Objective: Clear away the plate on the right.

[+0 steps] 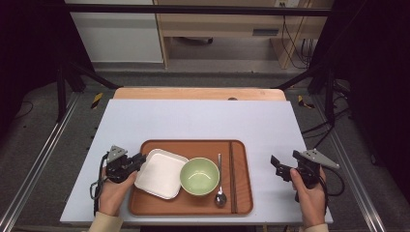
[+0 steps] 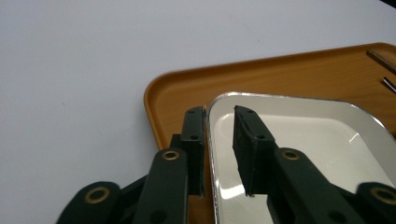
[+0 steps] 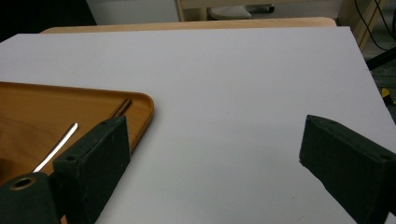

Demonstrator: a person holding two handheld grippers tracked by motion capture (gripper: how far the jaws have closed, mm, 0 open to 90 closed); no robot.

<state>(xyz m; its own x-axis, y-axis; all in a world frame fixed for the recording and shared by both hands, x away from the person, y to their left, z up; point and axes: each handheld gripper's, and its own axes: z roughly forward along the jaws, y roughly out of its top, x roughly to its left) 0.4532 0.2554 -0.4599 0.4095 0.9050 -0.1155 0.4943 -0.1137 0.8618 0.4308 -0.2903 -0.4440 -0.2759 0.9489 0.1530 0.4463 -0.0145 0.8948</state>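
Observation:
An orange-brown tray (image 1: 188, 144) near the table's front edge carries a white square plate (image 1: 162, 173), a green bowl (image 1: 199, 176), a metal spoon (image 1: 220, 193) and dark chopsticks (image 1: 232, 176). My left gripper (image 1: 140, 159) reaches the plate's left edge. In the left gripper view its jaws (image 2: 219, 114) straddle the plate (image 2: 317, 140) rim, one outside over the tray (image 2: 187, 88), one inside, with a gap showing, so it is open. My right gripper (image 1: 276, 166) hangs open over bare table to the right of the tray, with nothing between its jaws (image 3: 212, 140).
The white tabletop (image 1: 203, 121) stretches behind the tray, with a wooden strip (image 1: 198, 93) along its far edge. Black frame posts stand at both back corners. In the right gripper view the tray corner (image 3: 46, 107), spoon handle (image 3: 58, 147) and chopstick ends (image 3: 121, 106) lie at the left.

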